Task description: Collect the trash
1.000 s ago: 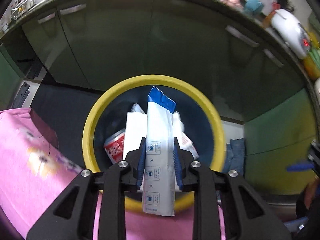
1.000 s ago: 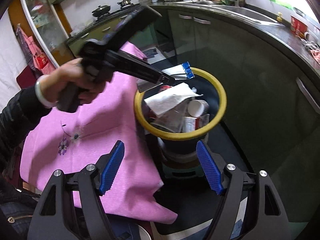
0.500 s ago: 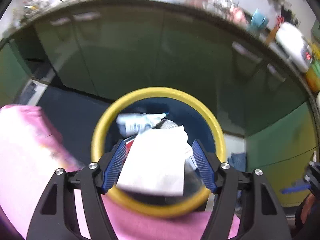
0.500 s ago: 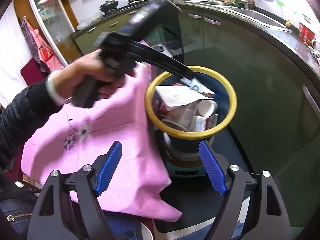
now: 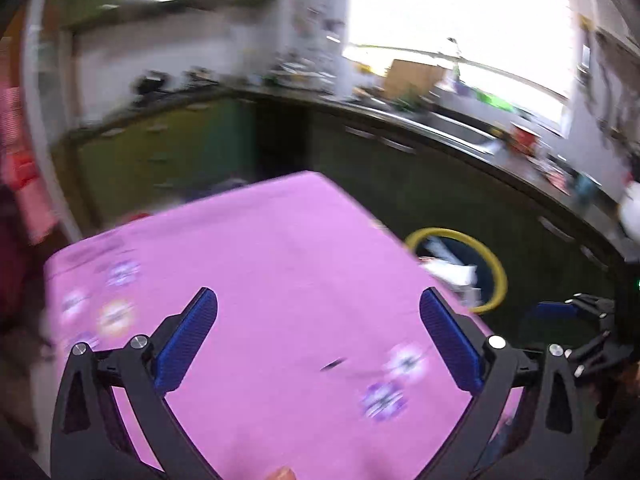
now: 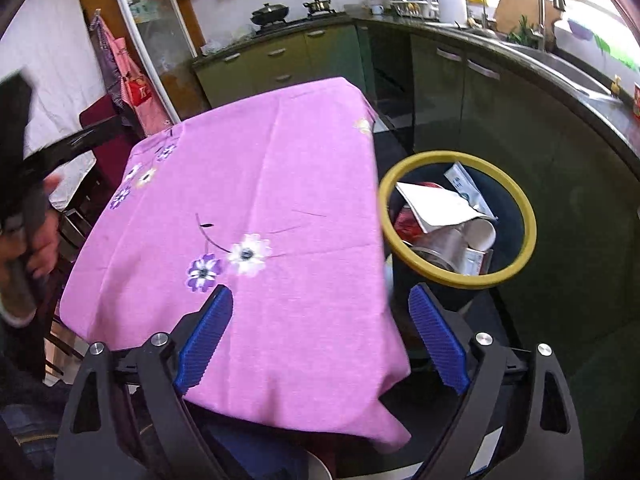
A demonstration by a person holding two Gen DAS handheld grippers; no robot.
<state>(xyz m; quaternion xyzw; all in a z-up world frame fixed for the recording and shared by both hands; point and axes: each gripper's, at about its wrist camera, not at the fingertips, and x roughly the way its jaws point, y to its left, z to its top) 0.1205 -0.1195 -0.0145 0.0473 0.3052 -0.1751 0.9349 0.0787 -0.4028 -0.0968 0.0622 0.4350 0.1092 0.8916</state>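
The yellow-rimmed dark bin point(image 6: 530, 236) stands on the floor right of the table and holds the white-and-blue packet point(image 6: 466, 188), a paper sheet point(image 6: 436, 208), cups and a red can. The left wrist view shows the same bin point(image 5: 498, 276), blurred, at the right. My left gripper point(image 5: 318, 334) hovers over the pink tablecloth point(image 5: 280, 264), its jaws opening wide with nothing between them. My right gripper point(image 6: 320, 334) hangs over the cloth's near corner, jaws also opening and empty.
The pink flowered tablecloth point(image 6: 248, 200) covers the table left of the bin. Dark green cabinets point(image 6: 480, 92) and a counter with a sink curve behind and to the right. A hand point(image 6: 36, 240) grips the other tool's handle at the left edge.
My left gripper let the white-and-blue packet fall into the bin, opened, then swung back left and up over the table. My right gripper shifted toward the table and widened slightly.
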